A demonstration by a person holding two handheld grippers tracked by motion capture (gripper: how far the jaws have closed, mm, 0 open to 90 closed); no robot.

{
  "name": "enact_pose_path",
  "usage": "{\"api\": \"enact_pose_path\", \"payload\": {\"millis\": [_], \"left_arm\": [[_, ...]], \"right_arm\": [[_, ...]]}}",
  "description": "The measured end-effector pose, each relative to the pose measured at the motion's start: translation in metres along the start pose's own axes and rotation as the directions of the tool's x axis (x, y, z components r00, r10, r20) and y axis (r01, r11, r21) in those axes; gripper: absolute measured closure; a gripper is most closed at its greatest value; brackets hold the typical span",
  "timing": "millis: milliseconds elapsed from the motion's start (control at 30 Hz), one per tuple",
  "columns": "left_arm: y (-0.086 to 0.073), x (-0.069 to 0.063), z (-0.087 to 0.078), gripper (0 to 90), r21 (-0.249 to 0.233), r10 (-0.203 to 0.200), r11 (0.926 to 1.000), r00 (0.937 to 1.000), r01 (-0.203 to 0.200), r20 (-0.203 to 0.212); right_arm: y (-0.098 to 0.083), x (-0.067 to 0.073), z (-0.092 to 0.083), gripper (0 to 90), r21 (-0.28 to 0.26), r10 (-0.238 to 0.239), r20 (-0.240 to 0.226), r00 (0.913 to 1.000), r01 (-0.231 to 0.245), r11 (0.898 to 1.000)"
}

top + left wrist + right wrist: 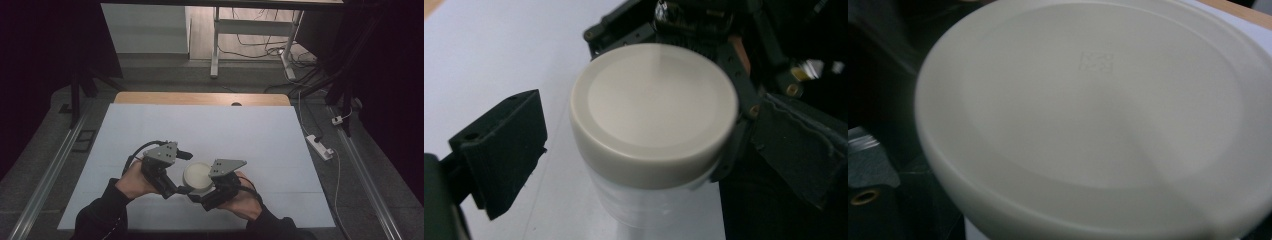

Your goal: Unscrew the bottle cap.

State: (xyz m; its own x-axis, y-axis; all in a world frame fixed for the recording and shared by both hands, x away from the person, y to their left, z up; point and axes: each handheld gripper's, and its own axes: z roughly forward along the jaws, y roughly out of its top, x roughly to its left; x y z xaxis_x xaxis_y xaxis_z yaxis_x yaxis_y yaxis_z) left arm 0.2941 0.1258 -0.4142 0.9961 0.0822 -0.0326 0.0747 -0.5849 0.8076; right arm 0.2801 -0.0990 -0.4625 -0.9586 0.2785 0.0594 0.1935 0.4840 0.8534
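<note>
White table cover [150, 130]; round cream-lidded translucent jar [654, 135] between black claws

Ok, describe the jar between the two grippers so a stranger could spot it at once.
Start at the white sheet covering the table, then look at its near edge, between the person's two hands. There stands the jar: a round, translucent white body under a wide, flat cream lid, the sheet's one pale, round thing.

Wooden table [200, 98] – pale sheet [200, 135] spread over it, white lidded jar [198, 178] near its front edge
</note>
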Motion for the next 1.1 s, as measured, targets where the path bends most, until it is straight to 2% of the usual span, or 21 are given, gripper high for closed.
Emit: {"api": "enact_pose_path", "payload": {"millis": [67, 167, 267, 300, 400, 500, 600, 700, 767, 800, 867, 933, 967, 1033, 1100], "left_arm": [[-0.003, 0.001, 0.004, 2.6, -0.001, 0.02, 0.9998, 0.9988, -0.02, 0.044], [-0.006, 0.001, 0.01, 3.1, 0.0, 0.053, 0.9986, 0.9934, -0.053, 0.102], [-0.006, -0.001, 0.013, 5.7, -0.004, 0.078, 0.9969, 0.9878, -0.078, 0.135], [-0.006, -0.002, 0.015, 7.0, -0.005, 0.083, 0.9965, 0.9879, -0.083, 0.131], [-0.005, -0.003, 0.016, 7.1, -0.006, 0.08, 0.9968, 0.9921, -0.08, 0.097], [-0.002, -0.001, 0.018, 7.3, -0.014, 0.023, 0.9997, 0.9982, -0.022, 0.056], [0.001, -0.001, 0.021, 7.9, -0.011, -0.024, 0.9997, 0.9997, 0.024, -0.005], [0.005, -0.003, 0.023, 7.9, -0.012, -0.072, 0.9974, 0.9957, 0.071, -0.058], [0.007, -0.004, 0.024, 7.9, -0.019, -0.11, 0.9939, 0.9895, 0.109, -0.093], [0.009, -0.005, 0.025, 7.9, -0.017, -0.124, 0.9923, 0.9853, 0.122, -0.118], [0.012, -0.008, 0.029, 7.9, -0.015, -0.155, 0.9878, 0.9722, 0.155, -0.175], [0.015, -0.011, 0.034, 7.9, 0.002, -0.167, 0.985, 0.9577, 0.172, -0.234], [0.017, -0.013, 0.036, 7.8, 0.005, -0.166, 0.985, 0.9542, 0.173, -0.249], [0.018, -0.013, 0.036, 7.6, 0.014, -0.145, 0.9881, 0.9579, 0.153, -0.248], [0.017, -0.012, 0.03, 7.1, -0.001, -0.125, 0.9917, 0.9684, 0.128, -0.216]], "right_arm": [[0.0, 0.004, 0.001, 6.1, -0.001, -0.013, -0.033, 0.9994, 0.013, 1.0], [0.001, 0.009, 0.003, 6.1, 0.003, -0.035, -0.068, 0.997, 0.036, 0.999], [0.002, 0.012, 0.004, 6.1, 0.003, -0.054, -0.088, 0.9947, 0.055, 0.998], [0.002, 0.012, 0.003, 6.1, 0.006, -0.055, -0.088, 0.9946, 0.056, 0.998], [0.002, 0.012, 0.003, 6.1, 0.008, -0.056, -0.075, 0.9956, 0.056, 0.998], [0.002, 0.009, 0.002, 6.1, 0.007, -0.037, -0.043, 0.9984, 0.037, 0.999], [0.002, 0.006, 0.002, 6.1, 0.012, -0.019, 0.005, 0.9998, 0.019, 1.0], [0.001, 0.003, 0.001, 6.1, 0.012, -0.005, 0.049, 0.9988, 0.004, 1.0], [0.001, 0.002, 0.001, 6.1, 0.006, 0.005, 0.078, 0.997, -0.005, 1.0], [0.001, 0.001, 0.0, 6.1, 0.008, 0.014, 0.091, 0.9958, -0.014, 1.0], [0.001, 0.0, 0.0, 6.1, 0.005, 0.021, 0.123, 0.9922, -0.022, 1.0], [0.001, -0.002, 0.0, 6.1, 0.008, 0.031, 0.15, 0.9882, -0.032, 0.999], [0.0, -0.003, -0.001, 6.1, 0.01, 0.035, 0.158, 0.9869, -0.037, 0.999], [-0.001, -0.004, -0.001, 6.1, 0.011, 0.037, 0.157, 0.9869, -0.039, 0.999], [0.0, -0.004, -0.002, 6.1, 0.001, 0.043, 0.139, 0.9894, -0.043, 0.999]]}}
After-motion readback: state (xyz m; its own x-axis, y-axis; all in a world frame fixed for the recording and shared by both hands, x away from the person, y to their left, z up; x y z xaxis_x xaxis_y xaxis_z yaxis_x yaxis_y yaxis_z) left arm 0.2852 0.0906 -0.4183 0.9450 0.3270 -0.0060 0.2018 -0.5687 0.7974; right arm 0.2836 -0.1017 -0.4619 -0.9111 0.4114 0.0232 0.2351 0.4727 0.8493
